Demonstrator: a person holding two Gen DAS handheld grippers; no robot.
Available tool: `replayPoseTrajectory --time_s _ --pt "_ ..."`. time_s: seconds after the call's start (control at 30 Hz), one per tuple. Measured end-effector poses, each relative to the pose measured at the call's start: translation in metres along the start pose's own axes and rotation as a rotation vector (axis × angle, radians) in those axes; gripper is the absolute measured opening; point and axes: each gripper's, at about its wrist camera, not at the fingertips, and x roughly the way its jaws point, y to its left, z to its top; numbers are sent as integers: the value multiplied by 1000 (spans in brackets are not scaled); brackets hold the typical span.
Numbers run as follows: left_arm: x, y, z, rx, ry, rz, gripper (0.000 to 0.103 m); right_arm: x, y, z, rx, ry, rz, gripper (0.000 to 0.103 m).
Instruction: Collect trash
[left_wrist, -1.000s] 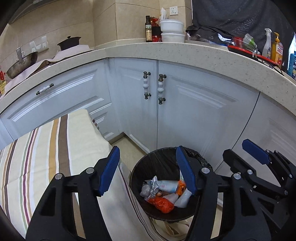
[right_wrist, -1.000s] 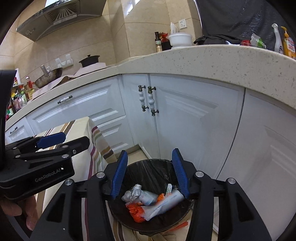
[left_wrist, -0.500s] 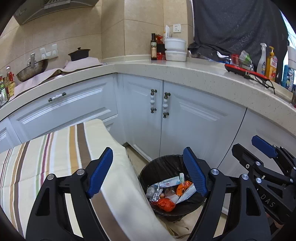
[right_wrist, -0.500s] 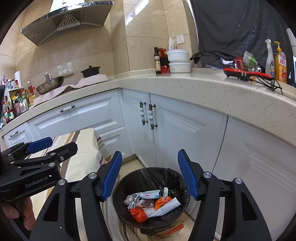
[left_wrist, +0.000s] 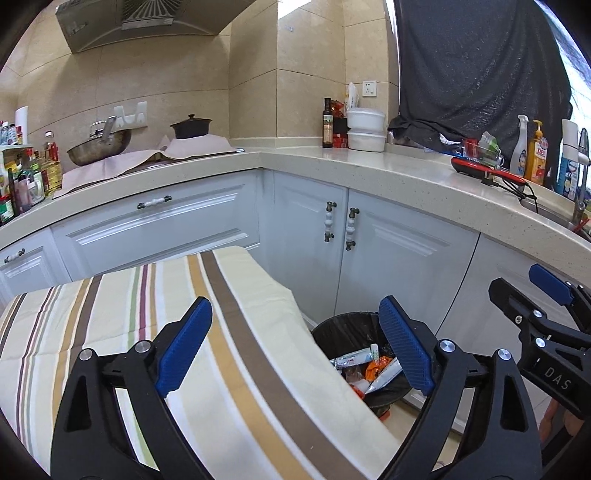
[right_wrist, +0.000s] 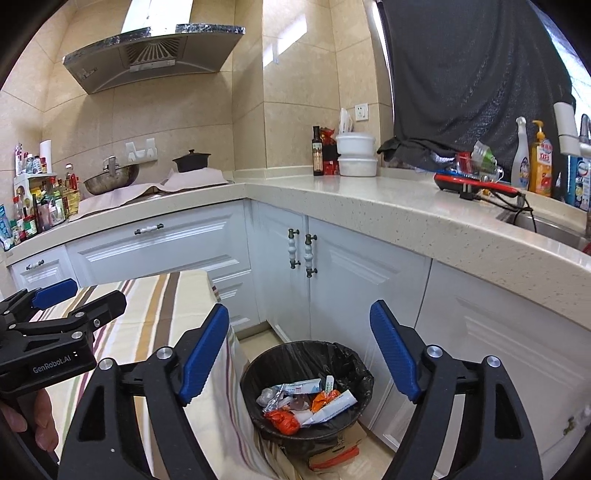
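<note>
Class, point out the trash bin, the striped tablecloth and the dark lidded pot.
trash bin (right_wrist: 354, 356), right wrist view, black liner at rim.
striped tablecloth (left_wrist: 122, 306), left wrist view, top surface.
dark lidded pot (left_wrist: 191, 127), left wrist view, body.

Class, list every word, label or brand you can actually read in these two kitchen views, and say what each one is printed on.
"GenRobot.AI": on the body of the left gripper, seen in the right wrist view.
"DAS": on the body of the right gripper, seen in the left wrist view.
Labels on the yellow soap bottle, the oil bottle and the wrappers in the trash bin: too small or blurred to read.
</note>
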Motion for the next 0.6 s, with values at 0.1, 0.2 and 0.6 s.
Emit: replayPoseTrajectory --time_s 0.1,0.2,0.6 --pt "-14 7 -5 -16 -3 2 90 -13 6 -1 -5 -11 -3 79" --pt "-26 12 -7 -26 -14 -3 91 -24 11 -2 -14 -21 -4 79" --pt "-44 17 -19 -23 -27 -3 92 -42 21 -17 -29 -23 2 80"
